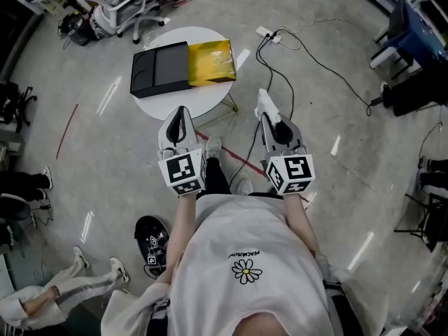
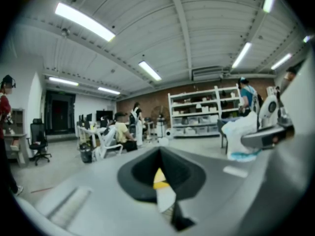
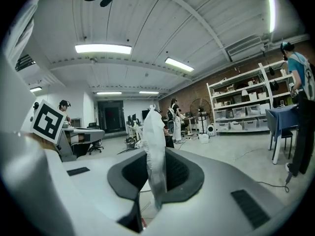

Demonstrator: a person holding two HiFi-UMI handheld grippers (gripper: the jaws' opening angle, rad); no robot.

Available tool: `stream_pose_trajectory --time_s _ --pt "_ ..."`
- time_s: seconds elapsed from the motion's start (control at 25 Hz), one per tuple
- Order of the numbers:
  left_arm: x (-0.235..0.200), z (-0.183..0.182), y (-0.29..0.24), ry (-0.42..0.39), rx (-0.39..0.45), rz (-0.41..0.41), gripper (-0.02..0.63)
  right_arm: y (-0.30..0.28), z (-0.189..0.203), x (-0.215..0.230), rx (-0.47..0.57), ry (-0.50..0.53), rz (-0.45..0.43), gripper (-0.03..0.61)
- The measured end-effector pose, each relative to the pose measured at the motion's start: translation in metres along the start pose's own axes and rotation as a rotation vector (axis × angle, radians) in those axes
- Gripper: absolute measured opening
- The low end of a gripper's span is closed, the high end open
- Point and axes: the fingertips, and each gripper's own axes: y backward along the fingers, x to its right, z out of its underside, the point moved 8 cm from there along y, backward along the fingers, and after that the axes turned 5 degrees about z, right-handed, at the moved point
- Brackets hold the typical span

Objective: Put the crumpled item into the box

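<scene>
The left claw [image 1: 182, 112] is pressed together and empty, which only the left gripper view confirms. Only the head view shows the tabletop [image 1: 204, 101] with the box [image 1: 159, 68] on it and a yellow bag [image 1: 210, 61] touching the box's right side. The right claw [image 1: 264, 102] pinches the white crumpled item [image 3: 153, 132], well apart from the box.

Box [image 1: 159, 70] lies on table [image 1: 203, 101], touching bag [image 1: 210, 62] at right; crumpled item [image 3: 152, 141] in the right tool [image 3: 156, 178].
</scene>
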Motion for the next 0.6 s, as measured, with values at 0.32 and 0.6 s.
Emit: stream_pose_trajectory --time_s 0.32,0.6 --pt "-0.052 -0.016 -0.079 0.041 0.023 0.044 -0.002 -0.088 -0.026 -0.007 -0.011 0.047 0.03 0.046" --pt "-0.116 -0.025 -0.15 0.047 0.063 0.111 -0.002 -0.172 -0.047 -0.031 0.006 0.094 0.066 0.046"
